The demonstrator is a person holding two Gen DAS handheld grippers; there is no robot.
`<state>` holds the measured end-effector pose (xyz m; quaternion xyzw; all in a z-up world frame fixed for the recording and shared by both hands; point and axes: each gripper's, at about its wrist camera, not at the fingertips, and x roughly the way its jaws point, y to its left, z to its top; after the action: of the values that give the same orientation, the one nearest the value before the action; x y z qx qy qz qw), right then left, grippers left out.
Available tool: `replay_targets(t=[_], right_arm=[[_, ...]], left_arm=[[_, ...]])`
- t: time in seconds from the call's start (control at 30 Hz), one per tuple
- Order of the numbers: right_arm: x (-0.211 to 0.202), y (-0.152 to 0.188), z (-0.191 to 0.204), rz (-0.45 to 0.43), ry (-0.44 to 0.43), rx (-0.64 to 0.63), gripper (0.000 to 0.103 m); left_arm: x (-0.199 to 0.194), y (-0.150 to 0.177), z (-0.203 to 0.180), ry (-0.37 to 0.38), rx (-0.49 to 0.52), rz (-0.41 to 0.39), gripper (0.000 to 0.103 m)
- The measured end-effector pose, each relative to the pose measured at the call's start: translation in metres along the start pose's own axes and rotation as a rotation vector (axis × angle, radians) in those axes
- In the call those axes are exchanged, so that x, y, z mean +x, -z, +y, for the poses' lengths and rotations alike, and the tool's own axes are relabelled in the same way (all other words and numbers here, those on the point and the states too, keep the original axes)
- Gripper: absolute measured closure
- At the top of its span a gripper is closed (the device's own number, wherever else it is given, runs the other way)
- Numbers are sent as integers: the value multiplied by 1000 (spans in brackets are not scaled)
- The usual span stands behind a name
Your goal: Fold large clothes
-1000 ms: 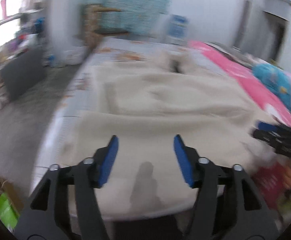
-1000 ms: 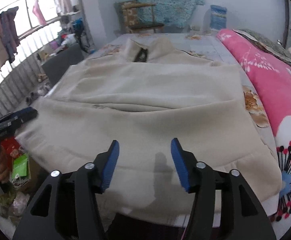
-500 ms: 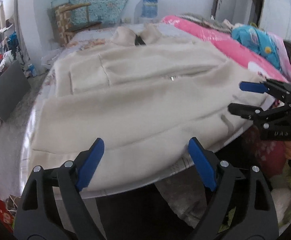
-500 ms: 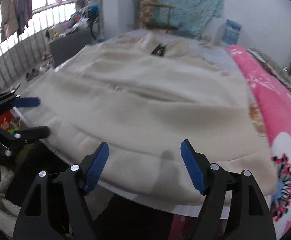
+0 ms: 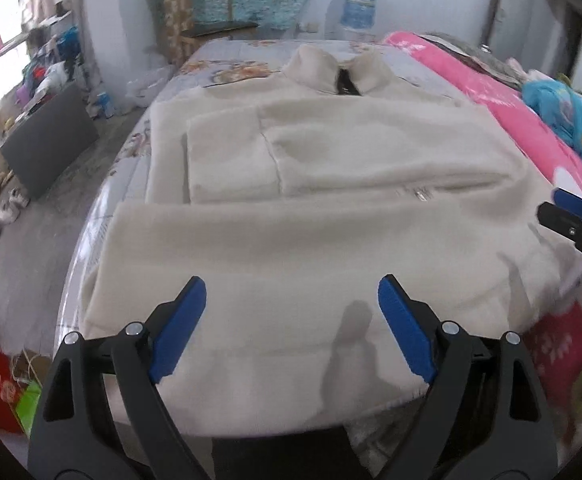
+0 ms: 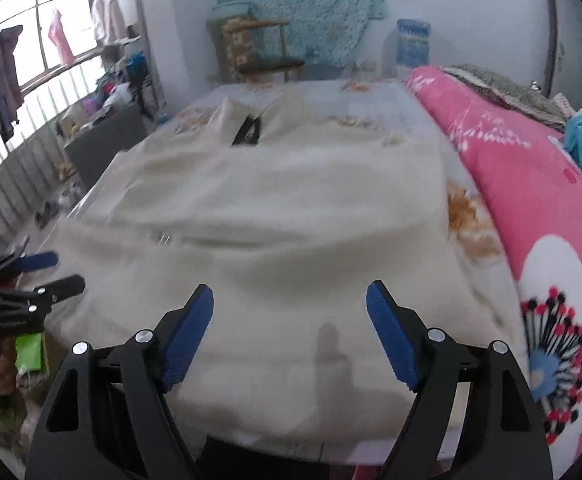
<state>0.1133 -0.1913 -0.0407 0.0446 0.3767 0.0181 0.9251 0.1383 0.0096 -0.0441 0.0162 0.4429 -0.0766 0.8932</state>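
A large cream fleece jacket (image 5: 311,208) lies spread flat on the bed, collar at the far end, both sleeves folded across the body, hem at the near edge. It also shows in the right wrist view (image 6: 291,232). My left gripper (image 5: 291,312) is open and empty, just above the hem near the left part. My right gripper (image 6: 289,320) is open and empty above the hem toward the right part. The right gripper shows at the right edge of the left wrist view (image 5: 575,220); the left gripper shows at the left edge of the right wrist view (image 6: 35,276).
A floral bed sheet (image 6: 467,216) covers the bed. A rolled pink quilt (image 6: 531,184) lies along the right side, with a blue garment (image 5: 571,120) on it. A wooden chair (image 6: 259,52) and water bottle (image 6: 411,44) stand beyond the bed. Shoes and clutter lie on the floor at left.
Both grippers have opened wider and moved back over the jacket's near hem. The jacket itself lies as before.
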Motion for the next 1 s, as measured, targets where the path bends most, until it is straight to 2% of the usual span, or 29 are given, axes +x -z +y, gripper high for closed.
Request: replay_targets(t=[0.07, 0.13, 0.17, 0.2, 0.23, 0.33, 0.57, 0.7, 1.0], right_arm=[[12, -8, 0, 15, 53, -1, 25], [31, -10, 1, 63, 77, -8, 19], [49, -7, 1, 123, 111, -17, 18], [59, -3, -1, 152, 128, -16, 12], [56, -3, -5, 116, 124, 8, 10], [57, -5, -10, 139, 109, 22, 6], [57, -8, -12, 187, 88, 18, 6], [58, -5, -8, 206, 105, 17, 6], [59, -3, -8, 209, 120, 31, 6]], left_arm=[[12, -8, 2, -33, -41, 32, 16], [26, -10, 2, -64, -57, 65, 14], [28, -9, 0, -93, -45, 54, 10], [29, -9, -3, -109, -38, 42, 10], [29, -8, -3, -116, -47, 36, 9], [29, -8, -2, -119, -65, 35, 8], [28, -6, -3, -127, -70, 29, 7], [28, -5, -3, -129, -74, 27, 7], [28, -6, -4, -129, -77, 26, 7]])
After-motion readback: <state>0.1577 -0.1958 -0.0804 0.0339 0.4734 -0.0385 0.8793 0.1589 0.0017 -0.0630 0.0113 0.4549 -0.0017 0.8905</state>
